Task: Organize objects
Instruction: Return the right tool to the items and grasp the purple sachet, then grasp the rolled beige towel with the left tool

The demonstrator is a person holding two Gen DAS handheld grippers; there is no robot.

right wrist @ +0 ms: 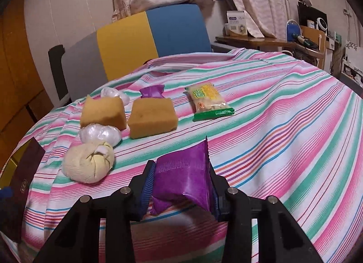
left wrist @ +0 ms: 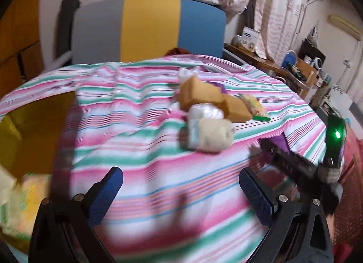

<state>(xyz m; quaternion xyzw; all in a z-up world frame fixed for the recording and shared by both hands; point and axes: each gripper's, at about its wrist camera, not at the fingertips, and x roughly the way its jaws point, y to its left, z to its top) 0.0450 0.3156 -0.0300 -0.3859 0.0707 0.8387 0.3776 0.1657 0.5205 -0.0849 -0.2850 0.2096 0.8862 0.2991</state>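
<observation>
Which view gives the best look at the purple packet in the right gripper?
The right wrist view: the purple packet sits sharp and centred, pinched between the right gripper pads above the striped cloth. The left wrist view is motion-blurred and shows only a purple sliver beside the right gripper's dark body.

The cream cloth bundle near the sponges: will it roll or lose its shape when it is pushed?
The cream cloth bundle looks rounded, so it may roll a little. Its tied, gathered top suggests soft stuffing that probably dents. It appears light for its size.
</observation>
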